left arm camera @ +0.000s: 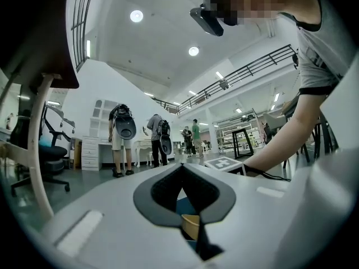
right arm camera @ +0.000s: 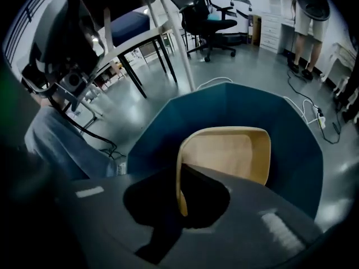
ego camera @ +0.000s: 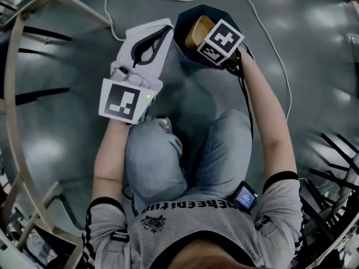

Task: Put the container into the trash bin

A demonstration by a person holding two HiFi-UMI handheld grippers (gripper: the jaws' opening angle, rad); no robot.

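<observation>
1. A glossy grey floor (ego camera: 61, 122) lies below, with a white cable (ego camera: 263, 32) looping beyond the tools; in the left gripper view, people (left arm camera: 120, 139) stand at white furniture far off.
2. The right gripper (right arm camera: 180, 198) is clenched on 1 side wall of a tan container (right arm camera: 230, 150), the wall pinched between its 2 jaws.
3. The container hangs tilted in the mouth of a dark blue trash bin (right arm camera: 235, 105), straight ahead of that gripper, its open side facing the camera.
4. The left gripper (ego camera: 167, 31) is closed on nothing, its tips meeting.
5. It sits just left of the bin, its tips close to the rim.
6. An office chair (right arm camera: 205, 15) stands beyond the bin.
</observation>
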